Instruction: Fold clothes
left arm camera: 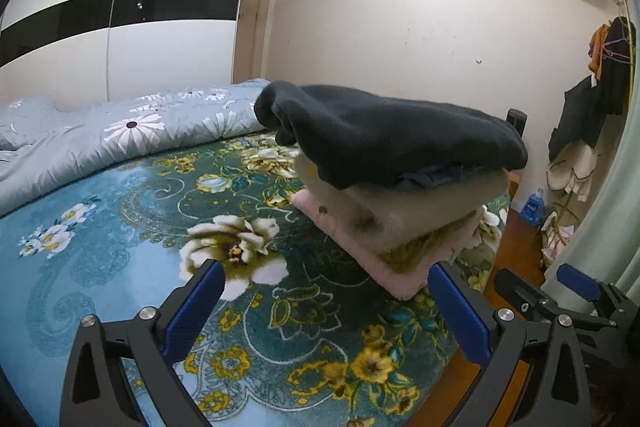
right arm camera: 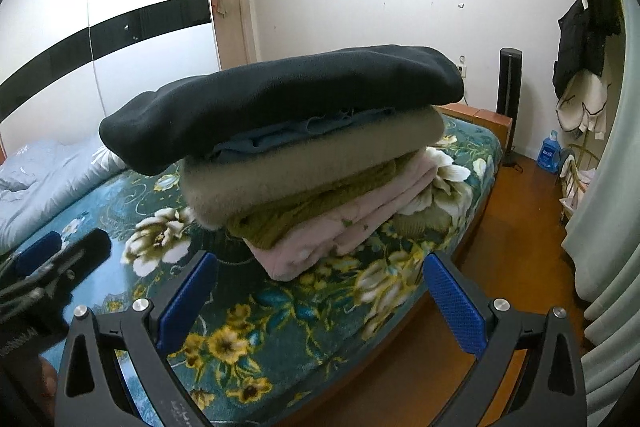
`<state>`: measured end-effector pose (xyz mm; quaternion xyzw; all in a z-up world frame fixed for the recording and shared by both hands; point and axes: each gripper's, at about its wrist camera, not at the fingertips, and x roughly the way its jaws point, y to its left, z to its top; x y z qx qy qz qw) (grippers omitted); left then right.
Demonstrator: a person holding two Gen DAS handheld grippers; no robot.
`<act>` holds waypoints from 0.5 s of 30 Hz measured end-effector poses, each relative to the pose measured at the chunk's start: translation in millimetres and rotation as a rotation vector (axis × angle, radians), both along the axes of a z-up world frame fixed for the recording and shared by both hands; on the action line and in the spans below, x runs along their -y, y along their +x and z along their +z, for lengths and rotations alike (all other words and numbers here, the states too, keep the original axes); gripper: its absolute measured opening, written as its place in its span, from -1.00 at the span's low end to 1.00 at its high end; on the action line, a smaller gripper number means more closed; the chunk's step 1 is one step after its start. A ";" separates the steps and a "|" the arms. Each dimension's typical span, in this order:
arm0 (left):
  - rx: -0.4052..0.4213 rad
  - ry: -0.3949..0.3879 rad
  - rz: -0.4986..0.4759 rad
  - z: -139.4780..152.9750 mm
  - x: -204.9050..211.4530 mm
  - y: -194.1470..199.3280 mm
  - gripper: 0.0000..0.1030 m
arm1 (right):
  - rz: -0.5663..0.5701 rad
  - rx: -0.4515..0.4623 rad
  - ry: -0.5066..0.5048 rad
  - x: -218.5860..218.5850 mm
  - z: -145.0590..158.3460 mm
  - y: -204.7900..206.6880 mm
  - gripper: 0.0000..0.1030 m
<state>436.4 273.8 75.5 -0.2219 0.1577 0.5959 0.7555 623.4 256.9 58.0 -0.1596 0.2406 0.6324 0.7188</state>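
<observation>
A stack of folded clothes stands on the floral bed cover (left arm camera: 120, 227) near the bed's corner. A dark navy garment (left arm camera: 392, 139) (right arm camera: 280, 103) lies on top. Under it are a cream fleece (right arm camera: 304, 167), an olive knit (right arm camera: 320, 203) and a pink garment (right arm camera: 352, 231) at the bottom. My left gripper (left arm camera: 326, 303) is open and empty, in front of the stack. My right gripper (right arm camera: 318, 293) is open and empty, just short of the stack. The right gripper also shows at the lower right of the left wrist view (left arm camera: 576, 291). The left gripper also shows at the lower left of the right wrist view (right arm camera: 52, 259).
A blue-grey flowered quilt (left arm camera: 120, 131) lies bunched at the far side of the bed. A white and black wardrobe (left arm camera: 120, 27) stands behind. A coat rack with clothes (right arm camera: 584, 67), a black tower fan (right arm camera: 510, 99), a blue detergent bottle (right arm camera: 550, 151) and a curtain (right arm camera: 608, 227) are on the right, over wooden floor.
</observation>
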 end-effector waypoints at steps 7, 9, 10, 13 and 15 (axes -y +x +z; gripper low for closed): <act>0.001 -0.053 -0.007 -9.4 -6.2 2.6 1.00 | -0.014 -0.001 -0.021 3.0 -4.5 4.0 1.00; -0.006 -0.058 -0.007 -11.3 -6.7 4.0 1.00 | -0.013 -0.003 -0.032 2.1 -7.2 5.2 1.00; -0.008 -0.061 -0.007 -12.1 -6.8 4.6 1.00 | -0.013 -0.003 -0.038 1.5 -8.7 5.8 1.00; -0.019 -0.061 -0.003 -13.7 -6.4 6.4 1.00 | -0.014 -0.012 -0.049 1.5 -13.0 7.5 1.00; -0.024 -0.062 -0.003 -14.2 -6.8 6.8 1.00 | -0.015 -0.012 -0.050 2.7 -14.9 7.9 1.00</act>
